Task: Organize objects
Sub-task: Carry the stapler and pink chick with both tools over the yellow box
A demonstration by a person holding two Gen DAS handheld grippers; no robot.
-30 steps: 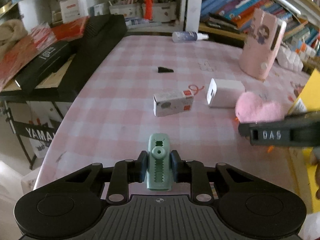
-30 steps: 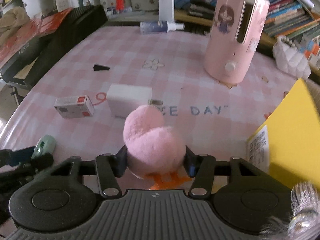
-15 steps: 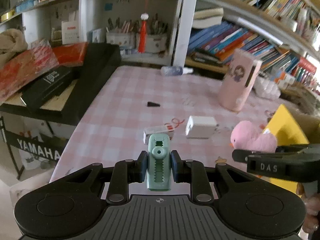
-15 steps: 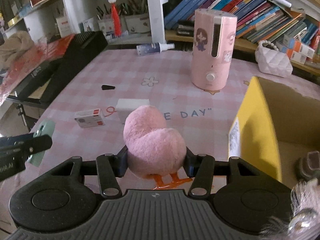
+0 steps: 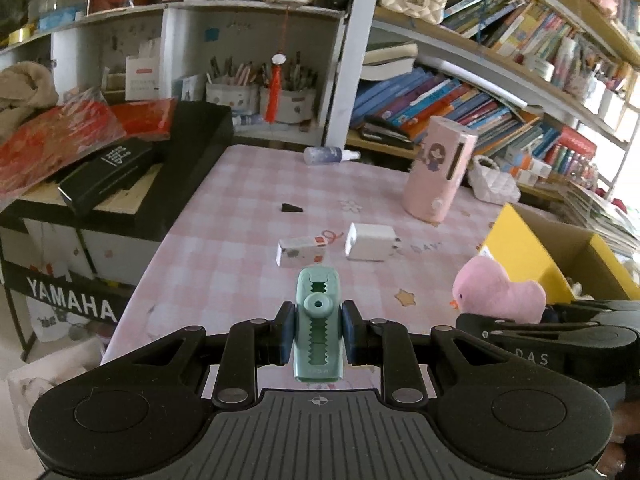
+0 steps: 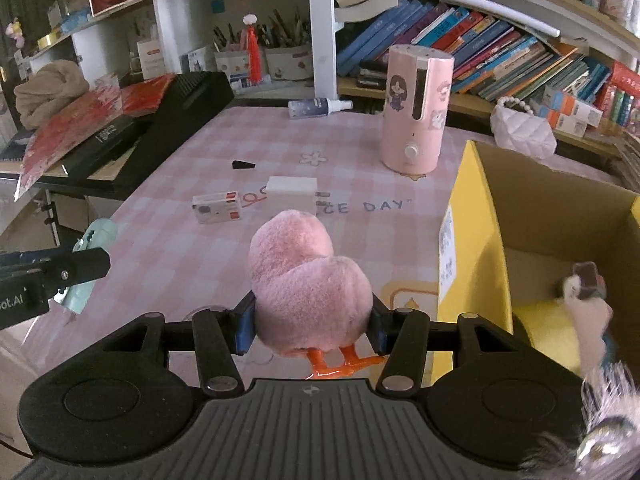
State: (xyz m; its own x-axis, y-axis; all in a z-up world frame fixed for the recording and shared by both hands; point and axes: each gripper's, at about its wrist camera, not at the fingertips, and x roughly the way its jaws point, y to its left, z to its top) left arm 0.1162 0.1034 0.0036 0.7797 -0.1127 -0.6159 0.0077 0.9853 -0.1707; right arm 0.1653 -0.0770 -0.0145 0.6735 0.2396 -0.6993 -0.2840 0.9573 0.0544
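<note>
My left gripper (image 5: 318, 330) is shut on a mint-green crocodile clip (image 5: 317, 320) and holds it above the table's near edge. The clip also shows at the left of the right wrist view (image 6: 90, 264). My right gripper (image 6: 310, 320) is shut on a pink plush duck (image 6: 304, 284) with orange feet, held above the table left of the yellow cardboard box (image 6: 468, 240). The duck also shows at the right of the left wrist view (image 5: 496, 292). A small white carton (image 6: 216, 207) and a white block (image 6: 291, 195) lie on the pink checked table (image 6: 200, 264).
A pink humidifier (image 6: 416, 112) stands at the back of the table, a spray bottle (image 6: 318, 106) lies behind, and a small black wedge (image 6: 242, 165) lies mid-left. The yellow box holds a small object (image 6: 584, 284). A black keyboard with red packages (image 5: 120, 156) borders the left edge. Bookshelves stand behind.
Both grippers have risen and pulled back from the table, each still holding its object. The yellow box has come into view on the right.
</note>
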